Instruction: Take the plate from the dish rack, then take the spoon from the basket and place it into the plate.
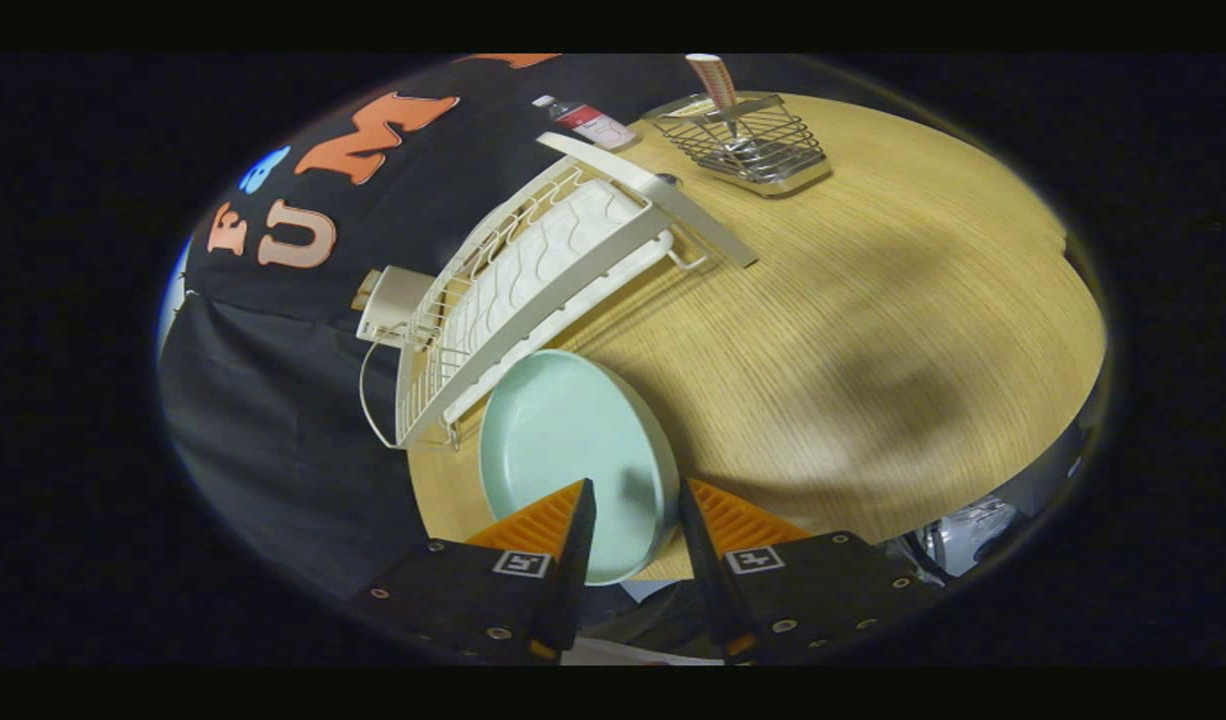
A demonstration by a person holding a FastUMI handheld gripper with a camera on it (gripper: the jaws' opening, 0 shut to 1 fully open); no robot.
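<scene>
Gripper (635, 500) clamped on the rim of the pale green plate (563, 440), one finger inside the dish and the other at its outer edge, though contact on the outer side hard to confirm through the fisheye bend. Plate out of the white dish rack (533, 290), held tilted just beside the rack's near end and above the wooden table (873, 350), apparently clear of the surface. Main hazard right at the pinch: narrow bite on a smooth glazed rim, most of the plate's weight hanging away from the fingers, so likely to pivot or slip out with any quick swing or tilt. Next hazard the rack itself, close to the plate's far edge; a sideways drift could clip the frame and knock the grip loose. Setting down too steeply could land the rim first and send the plate sliding on the smooth wood. Farther off, well beyond the rack, the wire basket (758, 140) with the spoon (718, 95) standing upright in it, handle up; light basket, apt to shift or tip if the spoon is pulled at an angle. Small bottle (593, 122) just beside the rack's far end, near the reach path toward the basket.
</scene>
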